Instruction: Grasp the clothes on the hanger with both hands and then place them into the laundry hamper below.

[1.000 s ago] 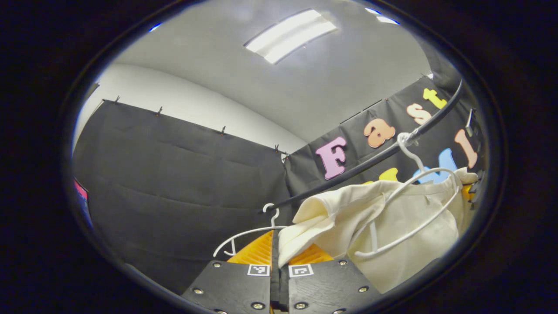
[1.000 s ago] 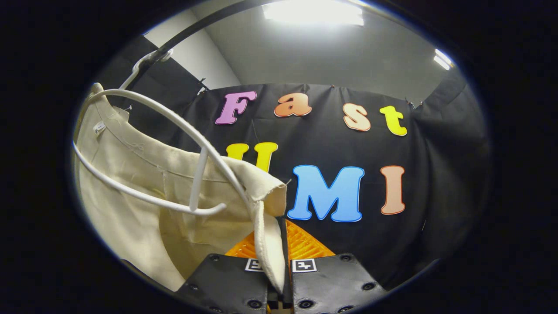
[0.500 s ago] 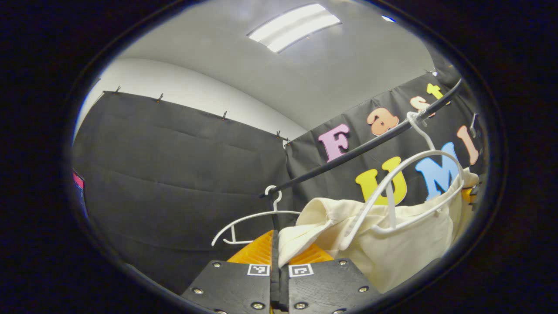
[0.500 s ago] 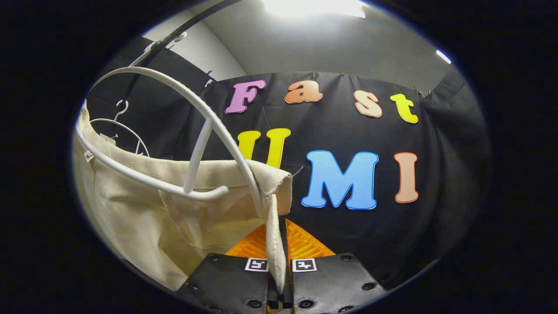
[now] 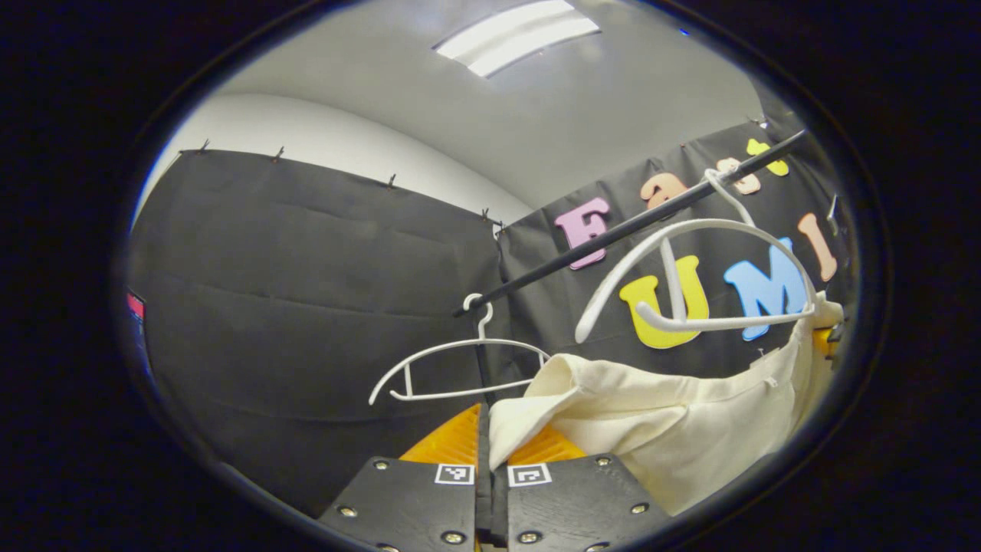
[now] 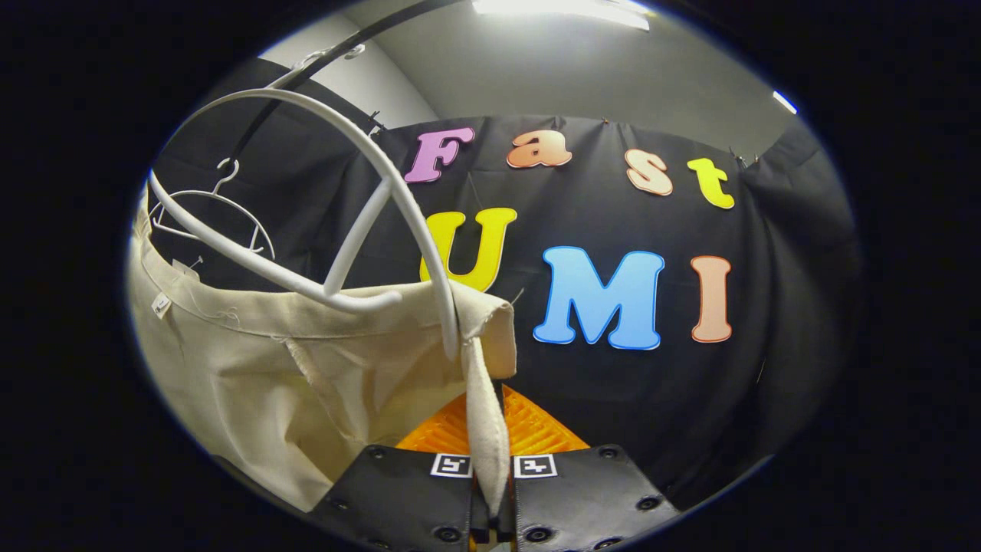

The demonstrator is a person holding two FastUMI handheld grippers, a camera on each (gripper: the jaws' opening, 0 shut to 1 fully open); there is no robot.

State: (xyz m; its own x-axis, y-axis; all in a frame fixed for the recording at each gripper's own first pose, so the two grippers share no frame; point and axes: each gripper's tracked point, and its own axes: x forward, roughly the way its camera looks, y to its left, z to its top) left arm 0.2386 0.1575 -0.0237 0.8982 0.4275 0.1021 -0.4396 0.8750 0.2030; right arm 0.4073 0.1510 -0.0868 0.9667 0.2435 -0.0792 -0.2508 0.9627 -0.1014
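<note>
— Left gripper view: cream shirt [image 5: 674, 422] hanging just under the white hanger [image 5: 690, 268], one shoulder clamped in the left gripper [image 5: 490, 460], far corner near the hanger's tip.

— Right gripper view: right gripper [image 6: 490, 468] pinched tight on the other shoulder seam, hanger tip [image 6: 452, 337] close against that fold. Probably best to pull both ends down evenly, drawing outward off the tip. Then lower toward the hamper.

— Beware snagging; rail [image 5: 628, 222] and spare hanger [image 5: 452, 368] nearby.

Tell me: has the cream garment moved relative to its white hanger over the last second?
Yes. The cream garment has slid down off the white hanger, which still hangs from the black rail; both grippers stay shut on it.
</note>
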